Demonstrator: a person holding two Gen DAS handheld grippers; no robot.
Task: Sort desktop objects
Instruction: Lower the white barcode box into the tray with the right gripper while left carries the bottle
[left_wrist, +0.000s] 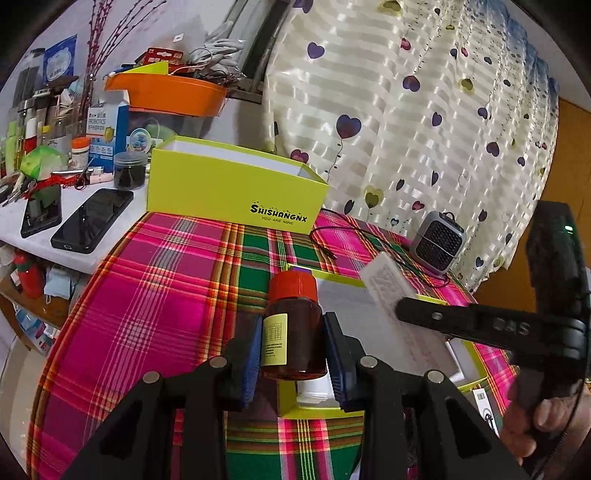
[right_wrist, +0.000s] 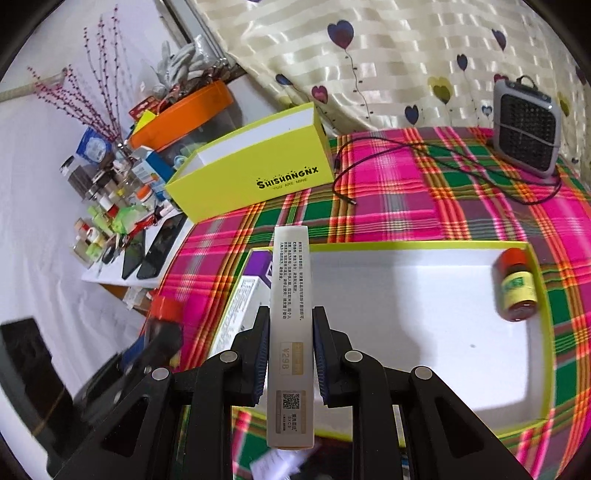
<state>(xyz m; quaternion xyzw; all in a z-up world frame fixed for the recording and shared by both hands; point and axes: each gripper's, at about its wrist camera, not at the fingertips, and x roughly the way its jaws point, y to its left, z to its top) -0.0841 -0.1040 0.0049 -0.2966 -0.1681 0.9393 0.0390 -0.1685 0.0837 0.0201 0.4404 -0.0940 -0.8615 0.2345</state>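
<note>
So both grippers have something in them right now. The left gripper (left_wrist: 291, 354) has its fingers clamped on a brown bottle (left_wrist: 293, 328) with a red cap and a yellow label; the blue pads press on both sides of its lower half, cap sticking up past the fingertips, bottle upright. It hangs over the near left corner of the shallow yellow tray (right_wrist: 424, 244) with the white inside, which sits on the plaid-covered desk (left_wrist: 147, 295).

The right gripper (right_wrist: 290, 354) is closed on a long white carton (right_wrist: 290, 314), gripped around its middle, so one end pokes well forward of the fingers and the other end reaches back toward the camera. It hangs above the tray's left part.

A second small red-capped bottle (right_wrist: 517, 288) lies against the tray's right wall. The deeper yellow box (right_wrist: 255, 166) stands at the desk's far edge, well apart from the tray.
</note>
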